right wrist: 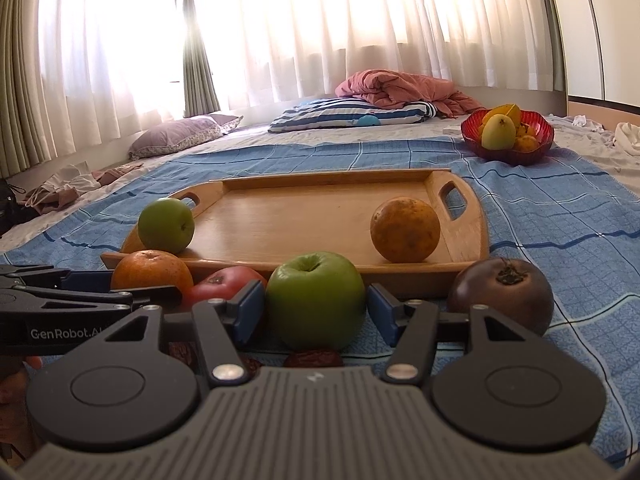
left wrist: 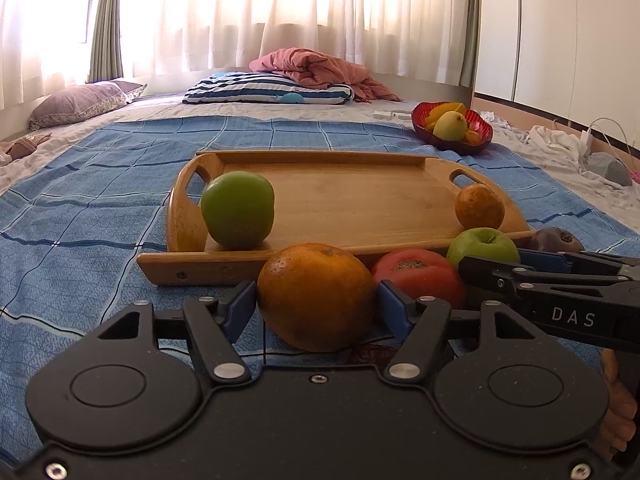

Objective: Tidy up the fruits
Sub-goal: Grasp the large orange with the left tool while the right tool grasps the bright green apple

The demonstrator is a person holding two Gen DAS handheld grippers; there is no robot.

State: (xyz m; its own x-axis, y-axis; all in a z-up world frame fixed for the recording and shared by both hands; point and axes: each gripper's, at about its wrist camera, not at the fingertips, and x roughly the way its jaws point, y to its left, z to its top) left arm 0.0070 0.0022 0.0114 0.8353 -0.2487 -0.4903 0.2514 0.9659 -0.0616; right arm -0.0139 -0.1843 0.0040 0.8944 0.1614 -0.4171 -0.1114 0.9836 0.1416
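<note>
My left gripper is shut on a large orange that rests on the blue checked blanket in front of the wooden tray. Just to its right, my right gripper is shut on a green apple, its blue pads against both sides. A red tomato-like fruit lies between the two held fruits. A dark purple fruit sits right of the apple. On the tray stand a green apple at the left end and a smaller orange at the right end.
A red bowl with yellow and orange fruit stands beyond the tray at the right. Pillows and a pink quilt lie at the far end of the bed. Small brown wrinkled fruits lie under the right gripper. Clothes and cables line the right edge.
</note>
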